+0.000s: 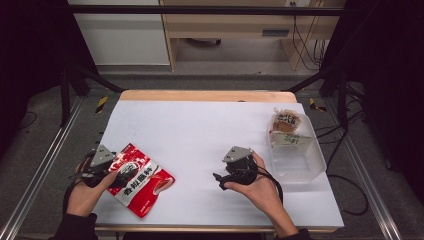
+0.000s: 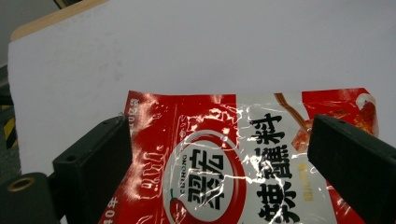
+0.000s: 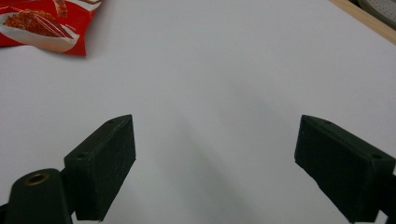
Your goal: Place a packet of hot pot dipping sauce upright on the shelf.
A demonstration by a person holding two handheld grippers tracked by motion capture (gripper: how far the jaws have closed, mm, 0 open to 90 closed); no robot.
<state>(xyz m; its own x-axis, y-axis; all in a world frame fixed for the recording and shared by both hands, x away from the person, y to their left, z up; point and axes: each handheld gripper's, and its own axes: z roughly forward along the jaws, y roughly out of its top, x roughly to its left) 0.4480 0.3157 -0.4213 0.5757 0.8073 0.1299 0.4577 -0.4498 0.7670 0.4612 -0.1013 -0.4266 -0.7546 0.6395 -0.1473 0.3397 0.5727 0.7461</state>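
A red and white seasoning pouch (image 1: 141, 179) with black lettering lies flat at the front left of the white table (image 1: 200, 130). My left gripper (image 1: 119, 175) is held over the pouch's left end. In the left gripper view the pouch (image 2: 210, 177) spreads beneath my left gripper (image 2: 219, 135), whose jaws stand wide apart on either side of it without closing on it. My right gripper (image 1: 219, 180) sits near the table's middle front, pointing left. In the right gripper view my right gripper (image 3: 215, 140) is open over bare white surface, and a corner of the pouch (image 3: 42, 23) shows far off.
A clear plastic container (image 1: 300, 160) stands at the right edge of the table. A small wrapped snack (image 1: 286, 121) rests at its far end. The table's wooden rim (image 1: 205, 95) runs along the back, with black frame bars and cables beyond.
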